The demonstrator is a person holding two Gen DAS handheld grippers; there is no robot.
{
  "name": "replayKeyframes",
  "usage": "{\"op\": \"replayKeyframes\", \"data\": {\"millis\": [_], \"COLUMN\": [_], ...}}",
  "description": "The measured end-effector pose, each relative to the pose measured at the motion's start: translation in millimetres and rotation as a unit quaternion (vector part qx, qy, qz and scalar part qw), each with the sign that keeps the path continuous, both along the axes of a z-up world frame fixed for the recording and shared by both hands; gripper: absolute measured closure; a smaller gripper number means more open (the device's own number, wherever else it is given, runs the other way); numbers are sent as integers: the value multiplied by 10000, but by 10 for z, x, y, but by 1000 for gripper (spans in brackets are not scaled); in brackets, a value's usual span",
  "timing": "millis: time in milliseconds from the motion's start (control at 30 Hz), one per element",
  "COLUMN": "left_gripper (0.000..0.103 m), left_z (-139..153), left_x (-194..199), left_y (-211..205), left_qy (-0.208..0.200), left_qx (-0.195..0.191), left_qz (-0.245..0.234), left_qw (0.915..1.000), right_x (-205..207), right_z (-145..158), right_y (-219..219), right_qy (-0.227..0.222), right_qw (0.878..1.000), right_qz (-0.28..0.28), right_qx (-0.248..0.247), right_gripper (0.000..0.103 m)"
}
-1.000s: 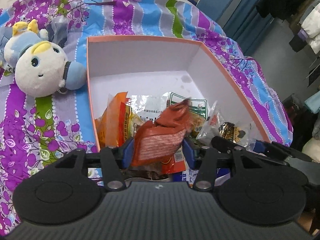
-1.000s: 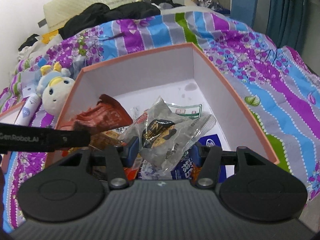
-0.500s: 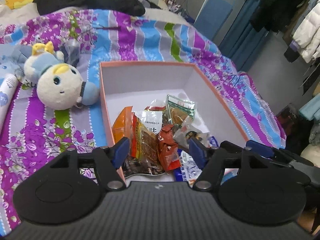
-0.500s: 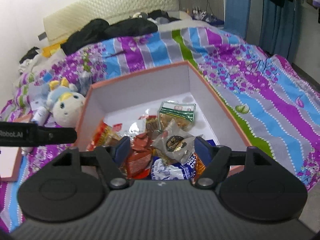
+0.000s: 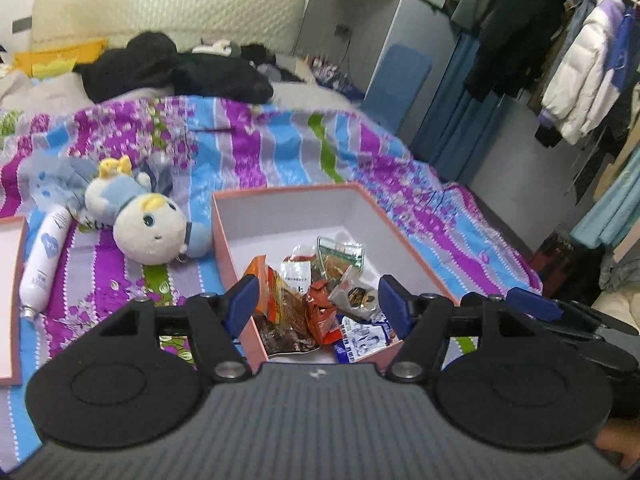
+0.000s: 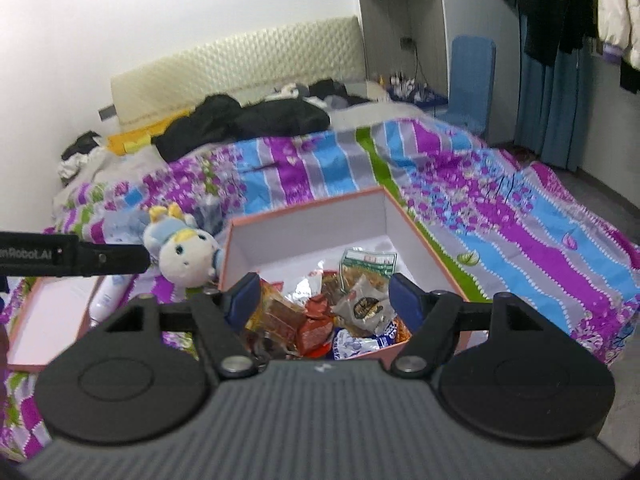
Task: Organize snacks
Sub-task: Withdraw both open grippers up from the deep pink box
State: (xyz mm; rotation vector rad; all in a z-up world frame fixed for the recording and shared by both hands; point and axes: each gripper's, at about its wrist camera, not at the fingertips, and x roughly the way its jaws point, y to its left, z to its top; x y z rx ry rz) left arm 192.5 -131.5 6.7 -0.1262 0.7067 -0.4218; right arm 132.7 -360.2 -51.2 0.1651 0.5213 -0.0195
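An open pink box (image 5: 296, 210) (image 6: 312, 224) lies on the bed and holds several snack packets. A red-brown packet (image 5: 320, 314) (image 6: 314, 326) and a clear packet with a dark snack (image 5: 356, 296) (image 6: 364, 306) lie on top of the pile. My left gripper (image 5: 318, 306) is open and empty, above the box's near end. My right gripper (image 6: 322, 304) is open and empty, also above the near end. The right gripper's arm shows at the right of the left wrist view (image 5: 560, 320).
A plush doll (image 5: 148, 224) (image 6: 182, 254) lies left of the box. A white bottle (image 5: 44, 258) and the pink box lid (image 6: 44, 320) lie further left. Black clothes (image 5: 176, 68) sit at the head of the bed. The bed's edge is to the right.
Both grippers opened and let go of their packets, which now lie in the box. Both have pulled back and up from the box.
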Motion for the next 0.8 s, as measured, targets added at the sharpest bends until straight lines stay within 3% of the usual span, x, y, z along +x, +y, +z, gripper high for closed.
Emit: {"op": "replayKeyframes", "data": {"millis": [367, 800], "left_gripper": [32, 32], "left_z": [212, -30], "left_x": [-754, -1214], "left_y": [299, 410], "left_qy": [-367, -406], "left_qx": [-76, -28], "left_qz": [-24, 9], "left_qw": [9993, 9992], "right_x": [-696, -1100], "right_z": [216, 58], "right_y": [210, 410], "right_qy": [-400, -508], "right_qw": [9991, 9986], "right_qz": [-116, -69], "right_qx": [58, 110], "right_gripper": [30, 30]}}
